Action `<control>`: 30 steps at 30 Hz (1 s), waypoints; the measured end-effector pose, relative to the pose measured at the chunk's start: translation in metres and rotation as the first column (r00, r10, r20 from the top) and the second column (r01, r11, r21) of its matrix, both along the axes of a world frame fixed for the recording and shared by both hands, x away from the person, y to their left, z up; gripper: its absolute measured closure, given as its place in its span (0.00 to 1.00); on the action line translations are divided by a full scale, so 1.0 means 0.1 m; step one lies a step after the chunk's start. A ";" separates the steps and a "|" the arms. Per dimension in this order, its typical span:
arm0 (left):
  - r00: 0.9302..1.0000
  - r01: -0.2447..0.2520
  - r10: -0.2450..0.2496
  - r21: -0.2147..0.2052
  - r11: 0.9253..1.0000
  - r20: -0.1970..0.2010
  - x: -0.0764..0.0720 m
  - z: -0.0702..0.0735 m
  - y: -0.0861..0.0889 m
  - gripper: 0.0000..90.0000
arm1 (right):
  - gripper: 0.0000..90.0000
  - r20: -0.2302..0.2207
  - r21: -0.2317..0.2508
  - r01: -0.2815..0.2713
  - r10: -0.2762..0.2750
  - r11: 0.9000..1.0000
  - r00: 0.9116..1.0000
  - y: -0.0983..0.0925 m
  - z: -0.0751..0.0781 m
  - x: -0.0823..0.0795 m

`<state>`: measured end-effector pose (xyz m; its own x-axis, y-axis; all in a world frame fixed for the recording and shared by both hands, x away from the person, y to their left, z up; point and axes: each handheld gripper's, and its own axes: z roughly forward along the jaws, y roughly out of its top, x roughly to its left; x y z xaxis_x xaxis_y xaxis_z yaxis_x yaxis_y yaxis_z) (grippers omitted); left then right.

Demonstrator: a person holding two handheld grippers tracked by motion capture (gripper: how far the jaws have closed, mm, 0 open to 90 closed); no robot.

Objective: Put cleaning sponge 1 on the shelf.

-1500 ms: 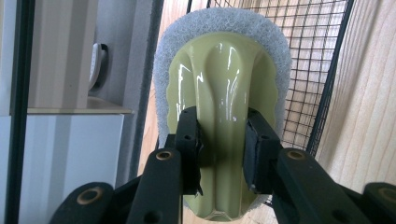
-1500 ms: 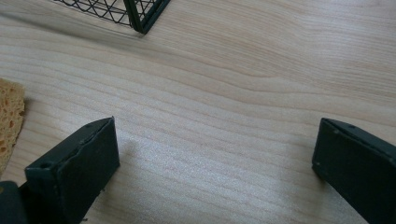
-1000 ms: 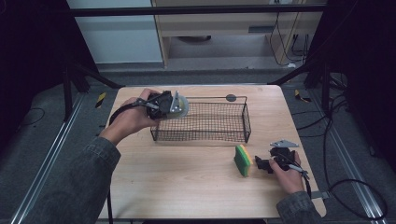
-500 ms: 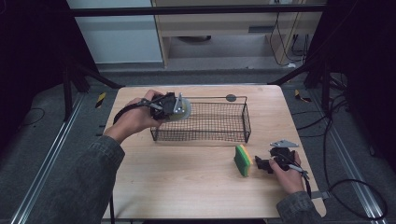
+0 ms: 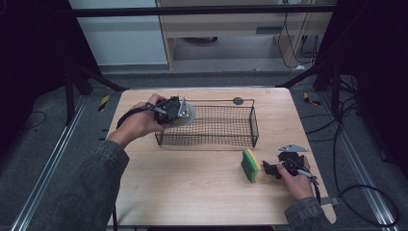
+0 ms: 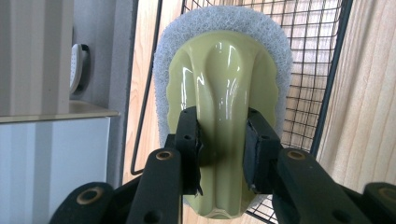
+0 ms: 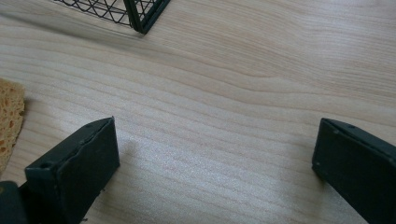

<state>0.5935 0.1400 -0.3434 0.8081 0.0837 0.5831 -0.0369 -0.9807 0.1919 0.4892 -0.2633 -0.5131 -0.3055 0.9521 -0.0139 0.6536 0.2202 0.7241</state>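
High view: we have the left tongs (image 5: 179, 111) clamped on a scrub pad (image 5: 185, 114), a green plastic grip with a white abrasive pad under it, held at the left end of the wire basket (image 5: 226, 126), about level with its rim. Against the frame a second back, the pad sits slightly further in over the basket end; small shift only. The right tongs (image 5: 266, 168) rest on the counter (image 5: 192, 183), with the green-and-yellow sponge (image 5: 249, 165) just off their tips, not touching as far as we can tell. No change on that side.

Left gripper view: both pads (image 6: 190, 140) press the narrow waist of the glossy grip (image 6: 224, 93), one on each flank. The basket mesh (image 6: 317, 56) lies beyond and below the pad. Handling call: light, rigid shell, slick gloss, so it can slip or twist if the squeeze is off-centre. The waist is the right hold; the white fibre rim (image 6: 161, 60) is soft and gives nothing to clamp on.

Right gripper view: jaws stand wide apart with bare wood between them. A sponge corner (image 7: 9, 116) sits just outside the left-hand jaw, and a basket corner (image 7: 140, 14) lies well ahead. We judge the sponge soft and light, and it will compress, so take it across the flat faces.
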 end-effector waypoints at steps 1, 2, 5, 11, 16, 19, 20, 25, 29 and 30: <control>1.000 0.000 0.000 0.002 1.000 -0.001 0.00 -0.01 0.00 0.78 | 0.01 0.000 0.000 0.000 0.000 1.000 1.000 0.00 0.00 0.00; 1.000 0.000 0.000 0.003 1.000 -0.005 0.01 -0.02 0.00 0.78 | 0.01 0.000 0.000 -0.001 0.001 1.000 1.000 0.00 0.00 0.00; 1.000 0.002 -0.002 0.010 1.000 -0.011 0.01 -0.06 -0.01 0.78 | 0.01 0.000 0.001 0.000 0.000 1.000 1.000 0.00 0.00 0.00; 1.000 0.005 -0.005 0.017 1.000 -0.028 0.02 -0.12 -0.02 0.78 | 0.01 0.000 0.002 0.000 0.000 1.000 1.000 0.00 0.00 0.00; 1.000 0.004 -0.003 0.021 1.000 -0.031 0.03 -0.14 -0.02 0.78 | 0.01 0.000 0.002 0.000 0.000 1.000 1.000 0.00 0.00 0.00; 0.999 0.000 0.001 0.025 1.000 -0.040 0.04 -0.15 -0.01 0.78 | 0.01 0.000 0.002 0.000 0.000 1.000 1.000 0.00 0.00 0.00; 0.999 0.002 -0.001 0.024 1.000 -0.040 0.04 -0.17 -0.01 0.78 | 0.01 0.000 0.002 0.000 0.000 1.000 1.000 0.00 0.00 0.00; 0.998 -0.002 0.005 0.042 0.999 -0.055 0.07 -0.22 -0.01 0.78 | 0.01 0.000 0.002 0.000 0.000 1.000 1.000 0.00 0.00 0.00; 0.998 -0.007 0.010 0.048 0.999 -0.060 0.09 -0.25 0.00 0.78 | 0.01 0.000 0.002 0.000 0.000 1.000 1.000 0.00 0.00 0.00; 0.998 -0.009 0.012 0.046 0.999 -0.064 0.09 -0.26 0.00 0.78 | 0.01 0.000 0.002 0.000 0.000 1.000 1.000 0.00 0.00 0.00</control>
<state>0.6026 0.1404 -0.3698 0.8431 0.0666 0.5337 -0.0157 -0.9888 0.1482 0.4892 -0.2632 -0.5131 -0.3051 0.9522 -0.0118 0.6536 0.2184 0.7246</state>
